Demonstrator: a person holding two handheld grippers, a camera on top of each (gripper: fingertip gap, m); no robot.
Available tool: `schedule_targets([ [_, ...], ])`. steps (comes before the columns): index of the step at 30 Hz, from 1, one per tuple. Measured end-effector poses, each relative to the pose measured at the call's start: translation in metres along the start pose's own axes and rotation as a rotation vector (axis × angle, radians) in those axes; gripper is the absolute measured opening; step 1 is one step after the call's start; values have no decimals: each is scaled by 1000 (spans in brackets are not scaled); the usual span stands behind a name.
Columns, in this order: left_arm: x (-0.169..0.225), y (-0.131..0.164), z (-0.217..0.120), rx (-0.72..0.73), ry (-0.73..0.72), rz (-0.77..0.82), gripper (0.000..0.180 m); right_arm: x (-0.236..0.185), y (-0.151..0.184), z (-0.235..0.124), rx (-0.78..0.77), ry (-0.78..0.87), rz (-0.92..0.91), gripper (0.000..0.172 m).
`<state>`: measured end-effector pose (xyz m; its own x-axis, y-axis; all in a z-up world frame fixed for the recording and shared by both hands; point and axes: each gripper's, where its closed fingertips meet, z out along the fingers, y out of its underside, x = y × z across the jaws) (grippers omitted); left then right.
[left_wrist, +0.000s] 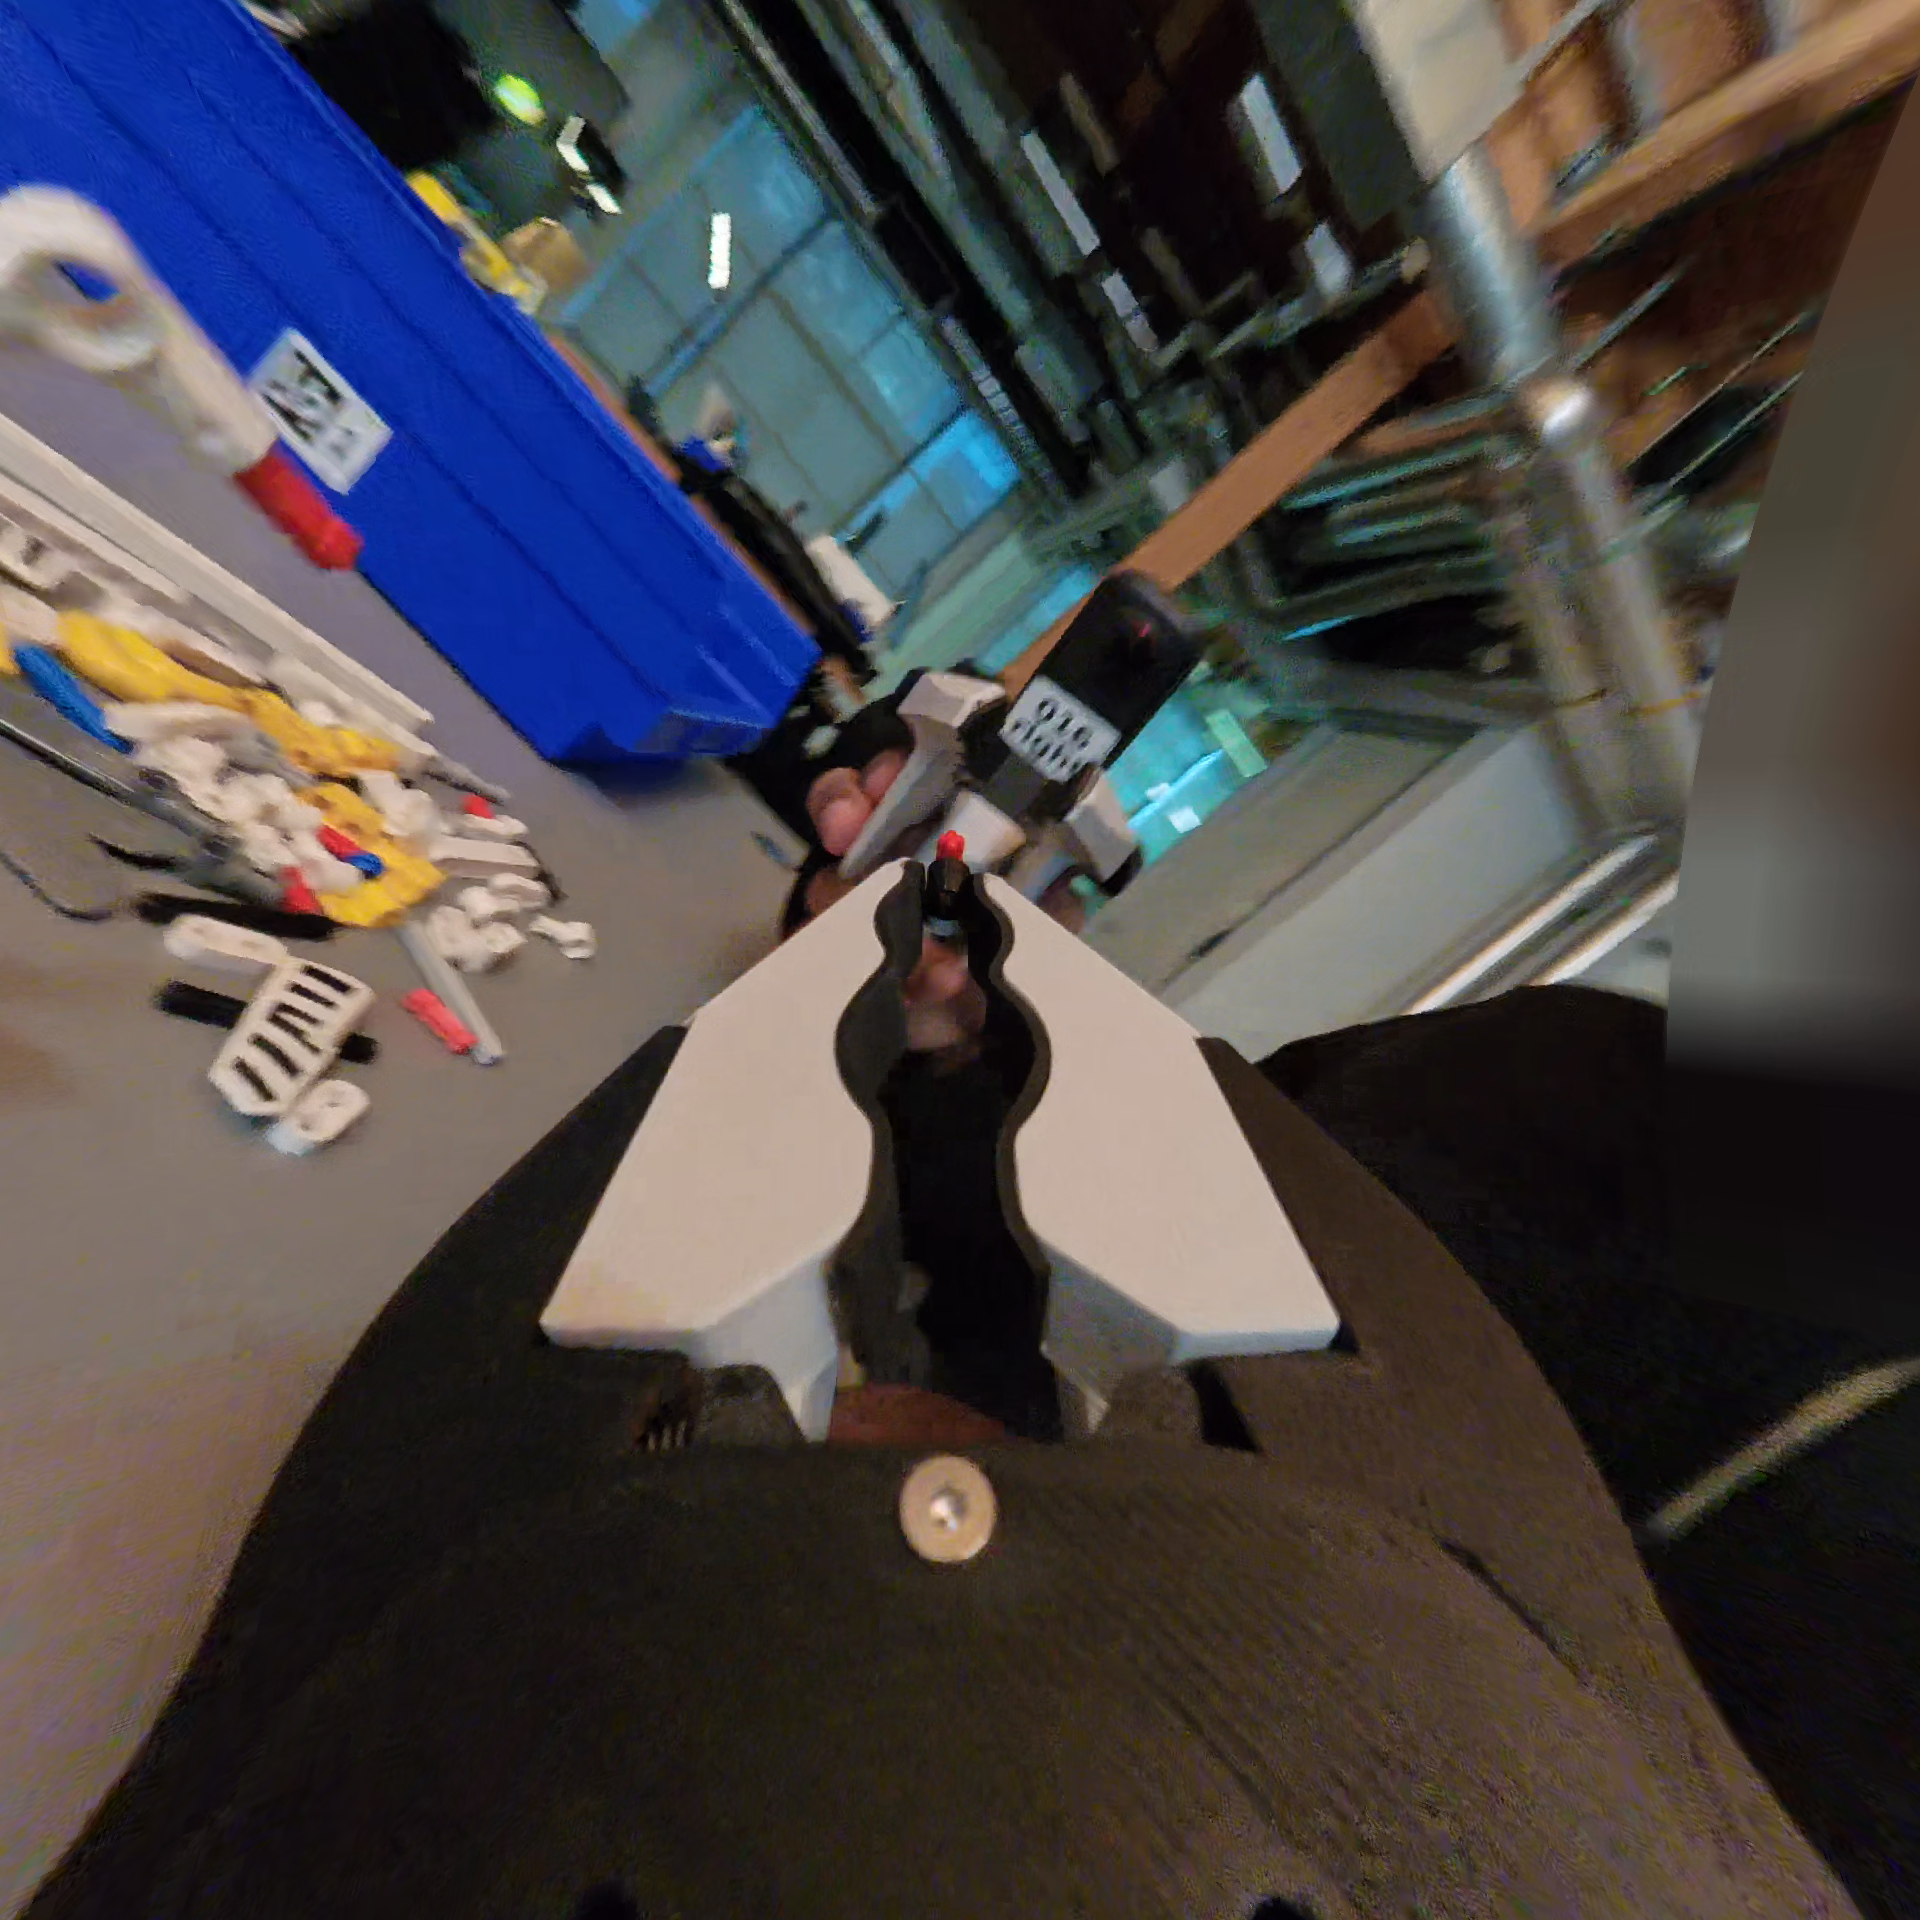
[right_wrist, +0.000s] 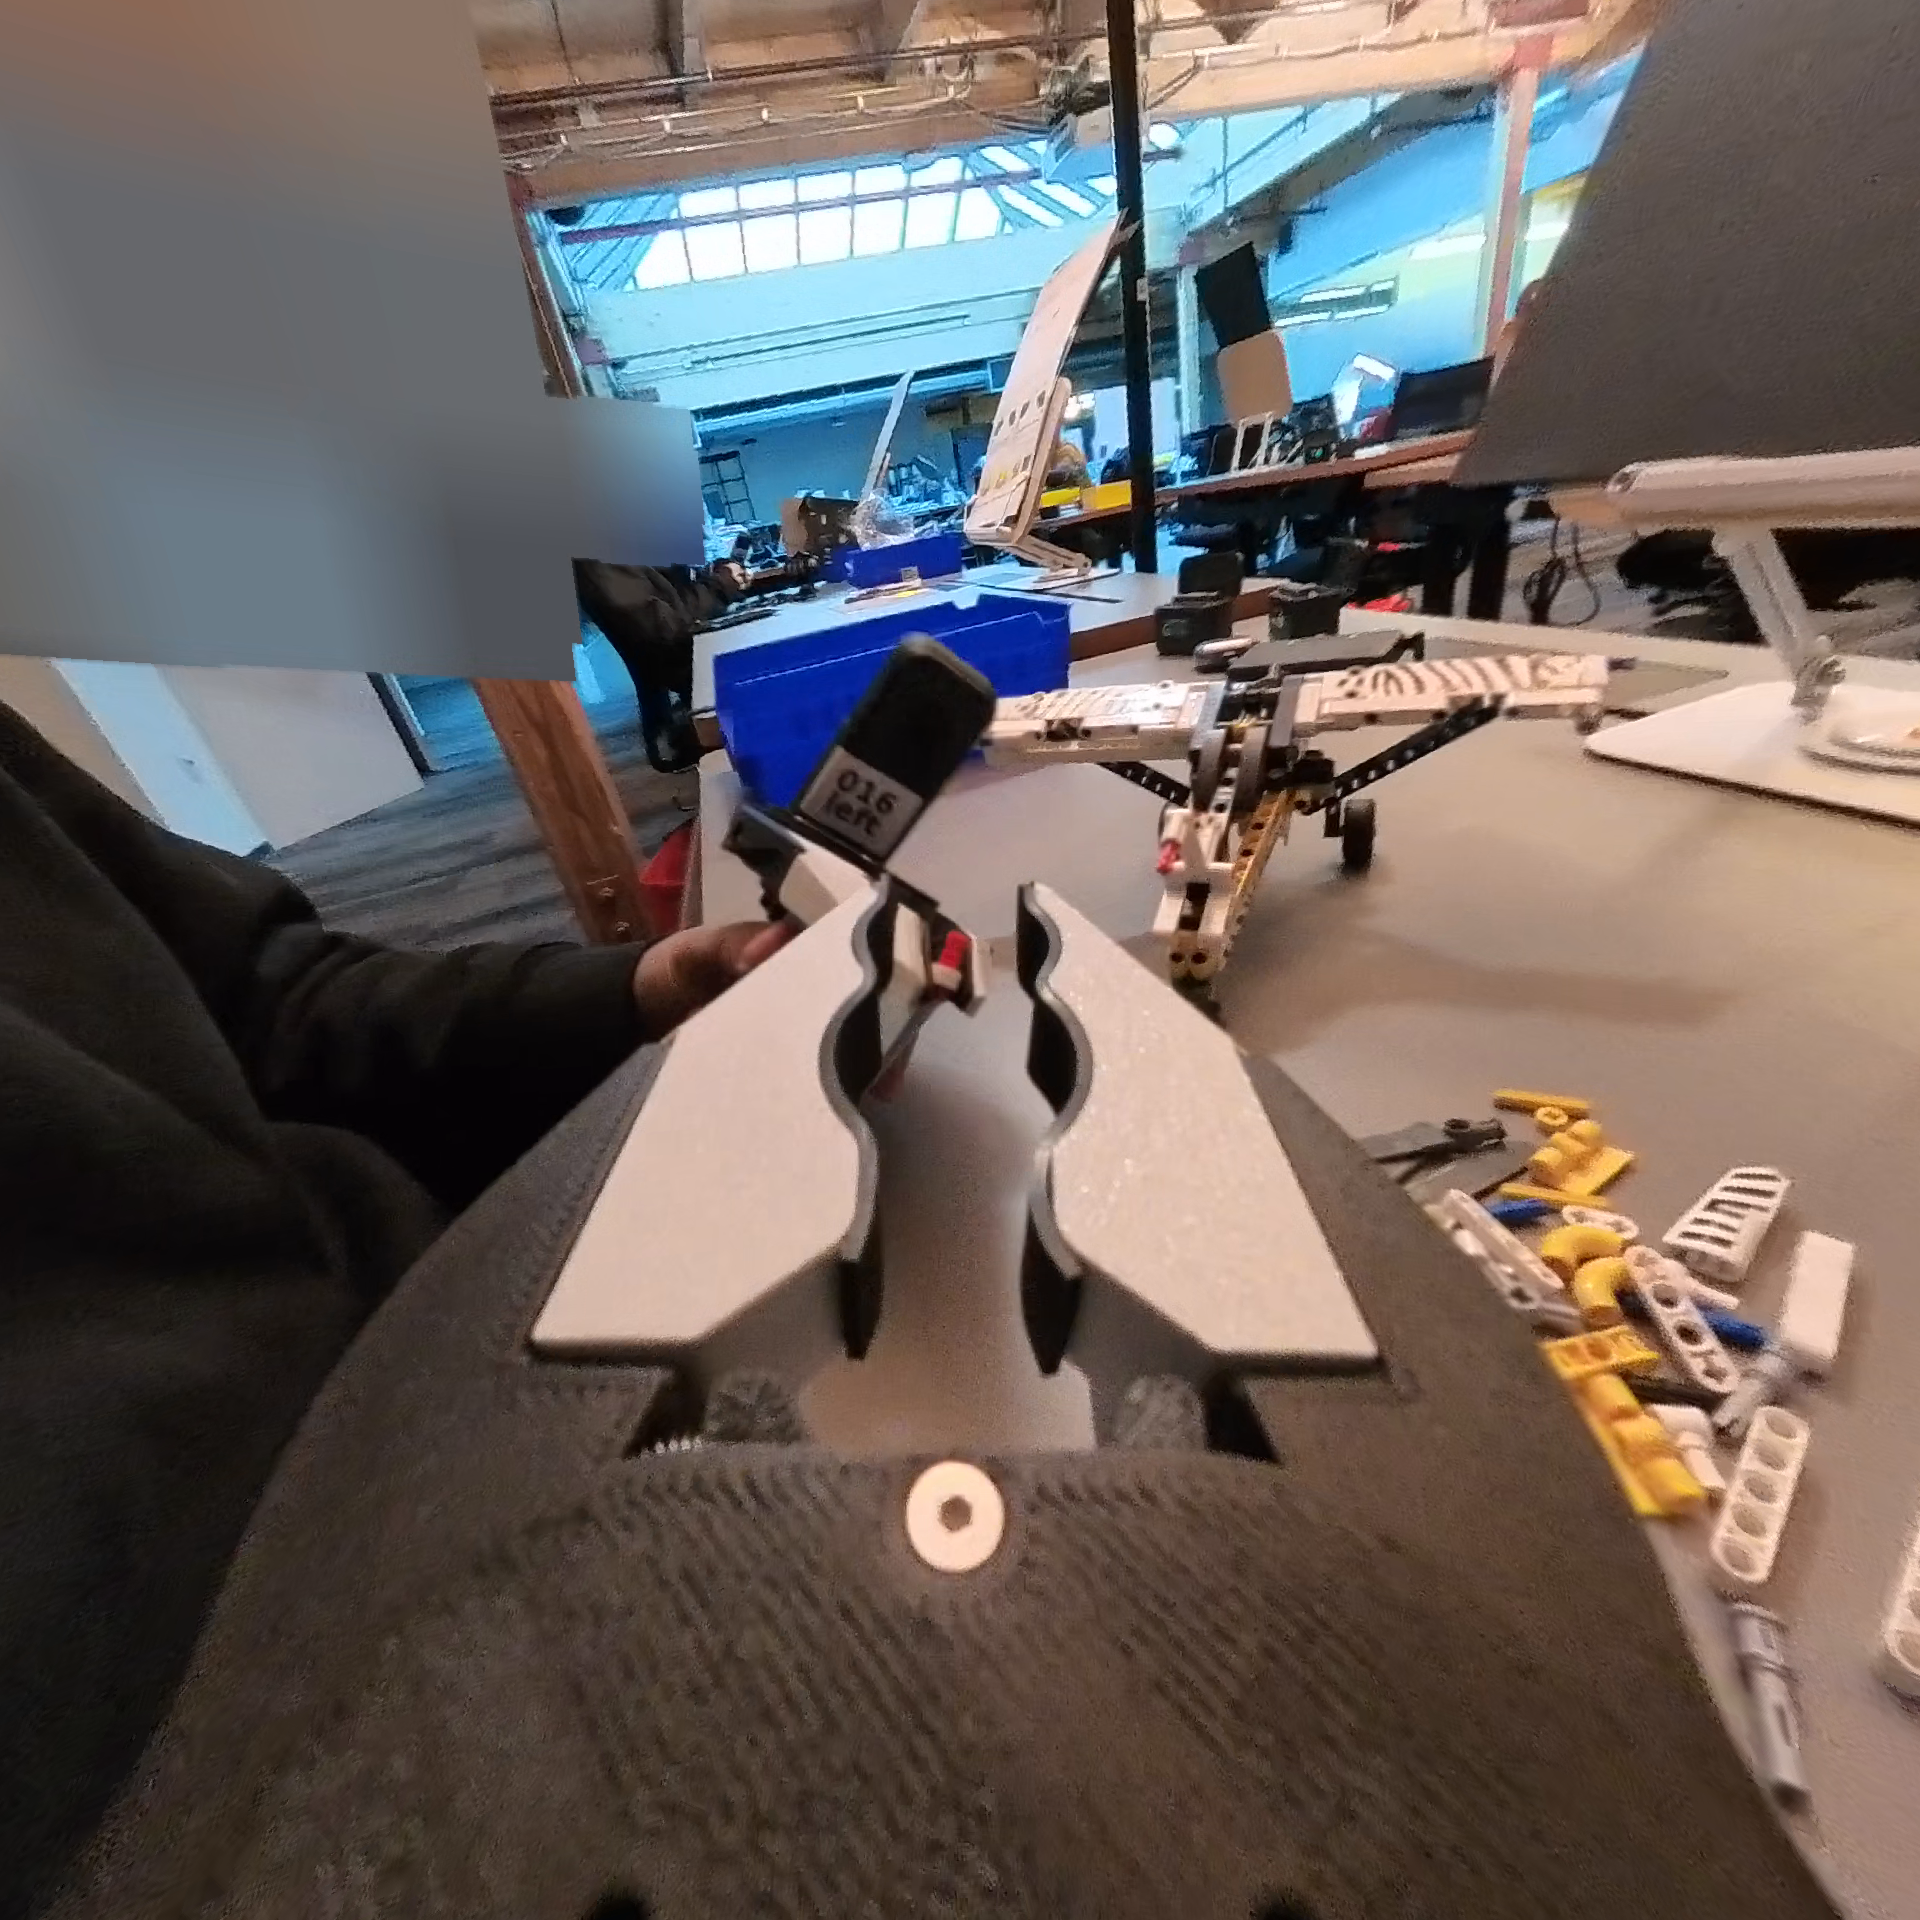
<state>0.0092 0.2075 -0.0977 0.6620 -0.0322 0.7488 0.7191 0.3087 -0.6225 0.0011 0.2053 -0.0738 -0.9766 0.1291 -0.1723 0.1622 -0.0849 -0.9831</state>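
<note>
Left wrist view: left gripper (left_wrist: 948, 896) nearly closed, pads pinching small black pin with red tip (left_wrist: 949, 868); pale wedge fingers, wavy black rubber pads. Right gripper (right_wrist: 948, 961) stands apart, jaws at moderate gap, pads pressing nothing; left gripper's tip with red piece sits between them, nearer its left pad. Beyond it, white brick-built plane model (right_wrist: 1278, 748), black struts, wheel. Right of model, loose yellow, white, blue parts (right_wrist: 1621, 1309) on grey table (right_wrist: 1558, 997). Blue bin (right_wrist: 831, 665) behind, white label unreadable.
</note>
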Motion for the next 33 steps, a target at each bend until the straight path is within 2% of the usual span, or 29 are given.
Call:
schedule_targets([
  [2, -7, 8, 3, -63, -112, 158, 5, 2, 4, 1, -23, 3, 10, 20],
  [5, -6, 8, 5, -79, -188, 316, 5, 1, 16, 2, -92, -10, 2, 16],
  [12, -5, 15, 8, -155, -247, 481, 5, -8, 27, 4, -129, -98, 29, 8],
  [24, -10, 25, 5, -263, -296, 561, 6, -12, 33, 6, -195, -90, -61, 1],
  [26, -8, 19, 4, -226, -297, 556, 7, -10, 25, 10, -137, -79, 1, 0],
  [28, -3, 14, 4, -182, -263, 485, 7, -9, 19, 13, -78, -79, 62, 0],
  [33, -1, 10, 2, -182, -269, 419, 8, -9, 14, 17, 0, -77, 128, 0],
])
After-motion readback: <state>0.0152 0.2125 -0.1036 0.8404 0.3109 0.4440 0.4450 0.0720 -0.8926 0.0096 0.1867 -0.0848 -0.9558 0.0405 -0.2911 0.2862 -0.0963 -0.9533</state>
